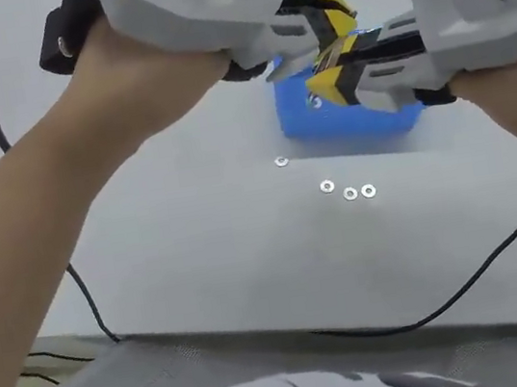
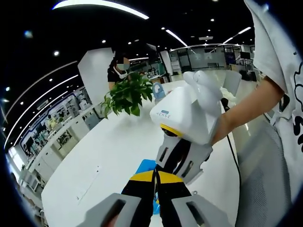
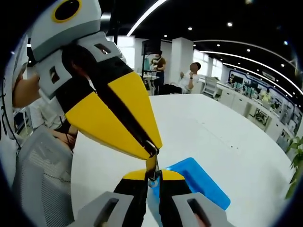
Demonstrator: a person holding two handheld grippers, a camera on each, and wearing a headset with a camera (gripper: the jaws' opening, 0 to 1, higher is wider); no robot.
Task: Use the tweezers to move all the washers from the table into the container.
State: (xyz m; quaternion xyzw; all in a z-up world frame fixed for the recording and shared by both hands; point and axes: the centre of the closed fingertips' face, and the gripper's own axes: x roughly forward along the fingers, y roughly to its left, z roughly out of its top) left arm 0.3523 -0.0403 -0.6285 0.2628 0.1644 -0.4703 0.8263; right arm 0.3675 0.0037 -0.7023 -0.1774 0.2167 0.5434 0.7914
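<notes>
Tweezers (image 3: 151, 166) pinched by left gripper (image 3: 150, 149) and right gripper (image 3: 151, 184) above container (image 1: 350, 123), open or closed untellable; four washers (image 1: 327, 186) left toward table (image 1: 251, 272) near edge.

At the bottom centre of the frame my right gripper (image 3: 152, 178) has its black, yellow-topped jaws pressed together on the thin metal tweezers (image 3: 152, 164). The left gripper (image 3: 151, 150) reaches down from the upper left, its big yellow jaws closed to a point on the same strip, just above mine. Lower right of my jaws lies the blue container (image 3: 201, 187) on the white table (image 3: 227, 137). A grey mesh chair (image 3: 42, 189) fills the lower left.
</notes>
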